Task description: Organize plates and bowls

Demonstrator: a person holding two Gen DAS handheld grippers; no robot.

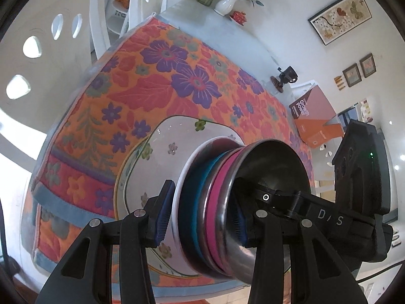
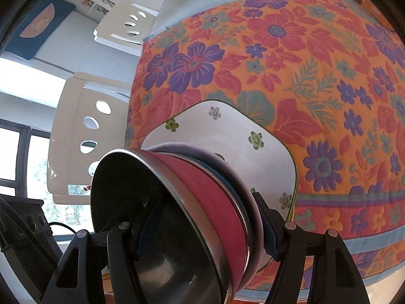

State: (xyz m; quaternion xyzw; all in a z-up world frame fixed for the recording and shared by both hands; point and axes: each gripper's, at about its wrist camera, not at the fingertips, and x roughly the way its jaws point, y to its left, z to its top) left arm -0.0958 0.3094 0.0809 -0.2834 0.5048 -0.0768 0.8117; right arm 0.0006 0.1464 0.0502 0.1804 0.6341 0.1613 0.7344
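Surface (image 1: 177, 58) under the orange quilted cloth with purple and red flowers (image 2: 291, 58) spreads ahead of and below both hand-held grippers. On it, just beyond the fingertips, sit the white square plates with small green and grey flowers (image 1: 157, 157); at least two rims show, stacked.

Between the two grippers is a nested stack of bowls: steel-lined bowl with pink outer band (image 1: 222, 202) on top, a teal-blue one (image 1: 200, 197) under it, and a white-rimmed dark one (image 1: 181, 197) at the bottom. The stack looks tipped on its side in both wrist views, base toward the plates.

Left hand-held gripper (image 1: 202, 217) is clamped across the stack's rims, one pad inside the steel bowl, the other on the white rim. Right hand-held gripper (image 2: 205, 235) grips the same stack from the opposite side.

Step, as I read it: carrying the bowl stack over to the plates. Next move calls for levelling the stack, centring it over the top plate, lowering both sides evenly, then releasing both grips.

Hard to tell: whether the stack's base touches the plate yet, the exact bowl count, and the pad contact inside the steel bowl, which is dark. The plates' near edge is hidden behind the bowls.
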